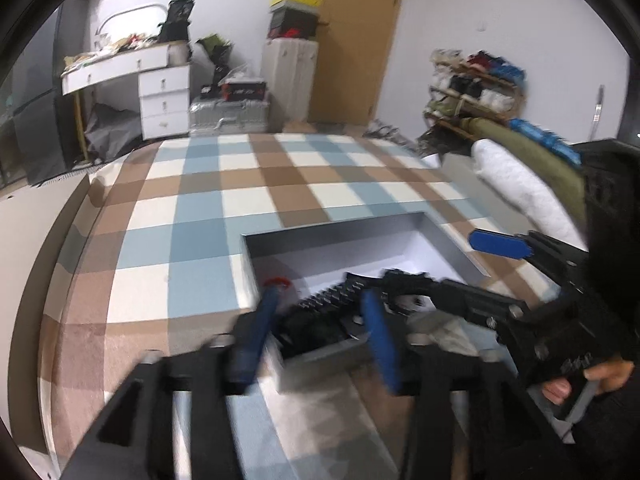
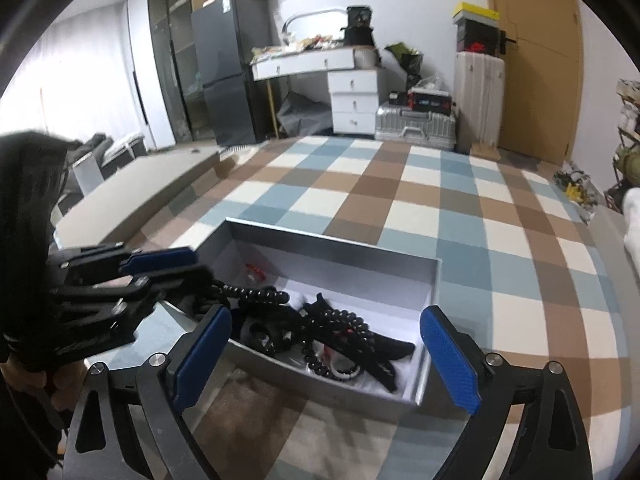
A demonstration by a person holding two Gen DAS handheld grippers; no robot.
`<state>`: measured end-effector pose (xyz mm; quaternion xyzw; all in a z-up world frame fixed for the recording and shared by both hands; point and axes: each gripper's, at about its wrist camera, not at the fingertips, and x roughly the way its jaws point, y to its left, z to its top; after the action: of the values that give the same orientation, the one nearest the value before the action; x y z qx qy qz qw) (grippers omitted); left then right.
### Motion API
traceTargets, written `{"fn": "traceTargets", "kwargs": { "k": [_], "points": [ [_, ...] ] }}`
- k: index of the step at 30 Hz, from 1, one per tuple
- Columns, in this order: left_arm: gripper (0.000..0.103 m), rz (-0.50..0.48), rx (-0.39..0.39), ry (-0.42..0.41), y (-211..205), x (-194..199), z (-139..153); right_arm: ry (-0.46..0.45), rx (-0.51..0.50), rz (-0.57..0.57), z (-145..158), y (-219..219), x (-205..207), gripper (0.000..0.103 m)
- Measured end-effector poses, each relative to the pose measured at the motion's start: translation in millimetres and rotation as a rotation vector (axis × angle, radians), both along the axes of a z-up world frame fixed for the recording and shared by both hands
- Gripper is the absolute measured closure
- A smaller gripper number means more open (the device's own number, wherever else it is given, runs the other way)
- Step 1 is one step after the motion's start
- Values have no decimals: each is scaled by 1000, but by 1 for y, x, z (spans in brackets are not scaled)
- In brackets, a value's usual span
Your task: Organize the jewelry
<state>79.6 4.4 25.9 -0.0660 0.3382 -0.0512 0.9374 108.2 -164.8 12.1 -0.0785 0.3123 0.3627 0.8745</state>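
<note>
On the left of the right wrist view, the left gripper (image 2: 168, 266) reaches in over the near left corner of the grey box (image 2: 332, 249). Its jaws are apart. A string of black beads (image 2: 256, 294) starts right at its tips, but the view is too blurry to tell if the pads touch it. I think the beads are let go.

The box sits on a checked blanket (image 2: 460, 208). Inside lies a messy pile of jewelry (image 2: 340, 336): dark bead strings, black clips and a small red thing (image 2: 256, 270) near the far left wall. The bead string runs across the box, from the left gripper toward the middle.

On the right, the right gripper (image 2: 326, 346) hangs over the near edge of the box. Its jaws are wide apart and hold nothing. The pile lies just ahead of them and a bit below, between the two blue pads.

I think the right gripper is nearer to the middle of the pile. The left one is nearer to the bead string.
</note>
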Motion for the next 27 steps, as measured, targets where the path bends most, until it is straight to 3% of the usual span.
{"fn": "traceTargets", "kwargs": {
  "k": [2, 4, 7, 14, 21, 27],
  "points": [
    [13, 24, 16, -36, -4, -14, 0, -2, 34, -14, 1, -9, -7, 0],
    [12, 21, 27, -71, -8, -23, -2, -16, 67, -30, 0, -20, -15, 0],
    [1, 57, 96, -85, -12, -25, -5, -41, 104, -41, -2, -31, -26, 0],
    [1, 90, 97, -138, -12, -42, -12, -63, 155, -22, 0, -46, -39, 0],
    [1, 82, 41, -149, -6, -49, -19, -40, 241, 26, -12, -54, -46, 0],
    [1, 75, 65, -152, -10, -50, -20, -14, 224, 44, -23, -48, -46, 0]
  ]
}}
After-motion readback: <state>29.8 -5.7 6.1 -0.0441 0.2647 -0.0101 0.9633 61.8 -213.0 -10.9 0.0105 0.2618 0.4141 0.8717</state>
